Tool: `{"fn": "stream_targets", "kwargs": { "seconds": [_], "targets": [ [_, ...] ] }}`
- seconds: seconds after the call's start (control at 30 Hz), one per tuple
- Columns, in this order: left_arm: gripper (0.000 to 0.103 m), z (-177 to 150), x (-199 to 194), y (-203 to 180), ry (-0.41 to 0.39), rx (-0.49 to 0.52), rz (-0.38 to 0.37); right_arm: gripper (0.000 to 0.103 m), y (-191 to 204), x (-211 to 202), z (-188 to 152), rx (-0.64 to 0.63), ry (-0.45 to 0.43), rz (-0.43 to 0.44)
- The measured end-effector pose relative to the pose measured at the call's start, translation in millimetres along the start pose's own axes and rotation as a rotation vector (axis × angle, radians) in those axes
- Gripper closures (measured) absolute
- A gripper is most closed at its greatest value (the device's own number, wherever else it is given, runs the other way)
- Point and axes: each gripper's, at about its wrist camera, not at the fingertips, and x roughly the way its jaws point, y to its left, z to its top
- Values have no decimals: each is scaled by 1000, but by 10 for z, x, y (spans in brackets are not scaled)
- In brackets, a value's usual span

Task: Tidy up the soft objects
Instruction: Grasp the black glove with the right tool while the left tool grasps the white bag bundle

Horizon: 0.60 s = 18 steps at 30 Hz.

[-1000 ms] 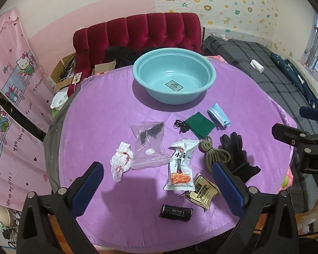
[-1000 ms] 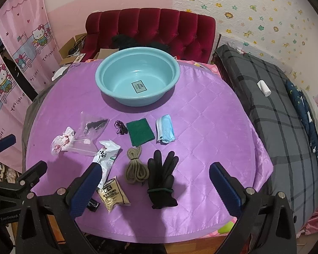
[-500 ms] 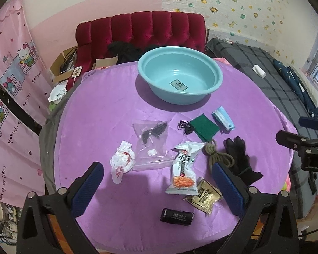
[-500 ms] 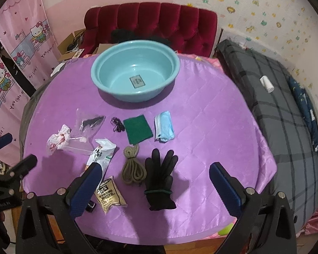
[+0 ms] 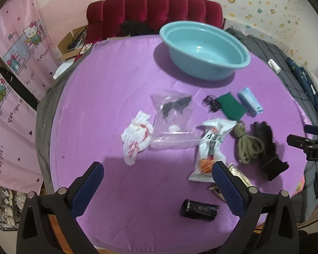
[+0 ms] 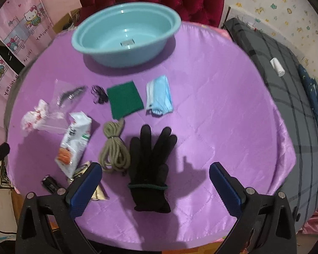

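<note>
A teal basin point(image 5: 205, 48) point(image 6: 125, 33) stands empty at the back of the round purple table point(image 5: 108, 84). In front of it lie a black glove point(image 6: 149, 160) point(image 5: 267, 148), a coiled tan rope point(image 6: 114, 148) point(image 5: 247, 146), a green cloth point(image 6: 125, 99) point(image 5: 231, 105), a blue face mask point(image 6: 160, 95) point(image 5: 250, 101), a crumpled white-and-red cloth point(image 5: 136, 137) point(image 6: 35, 116), a clear plastic bag point(image 5: 173, 116) and a white snack packet point(image 5: 212, 148) point(image 6: 74, 144). My left gripper point(image 5: 156, 186) is open above the table's front, near the white-and-red cloth. My right gripper point(image 6: 152, 188) is open over the glove's cuff.
A black hair tie point(image 6: 98, 94), a small black cylinder point(image 5: 199, 207) and a gold sachet point(image 6: 95, 190) also lie on the table. A red tufted sofa point(image 5: 154, 10) is behind it, a grey plaid bed point(image 6: 286, 89) to the right, pink curtains point(image 5: 12, 63) to the left.
Both grippers have moved forward and lower toward the table. The left view has swung left toward the white-and-red cloth; the right gripper has closed in on the glove. Nothing was grasped.
</note>
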Motion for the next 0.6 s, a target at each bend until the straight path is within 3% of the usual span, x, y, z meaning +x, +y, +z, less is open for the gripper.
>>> {"fn": "stream_targets", "kwargs": {
  "seconds": [0.43,0.5,0.6],
  "targets": [
    [0,-245,486,147,53,-25,29,2,-65,844,-212,10,126,28],
    [0,-251,520,152,57,-26,30,7,-73,922,-238,8,140,23],
    [0,-245,544,154,63,-25,28,29,-77,1020,-267,7,164,58]
  ]
}}
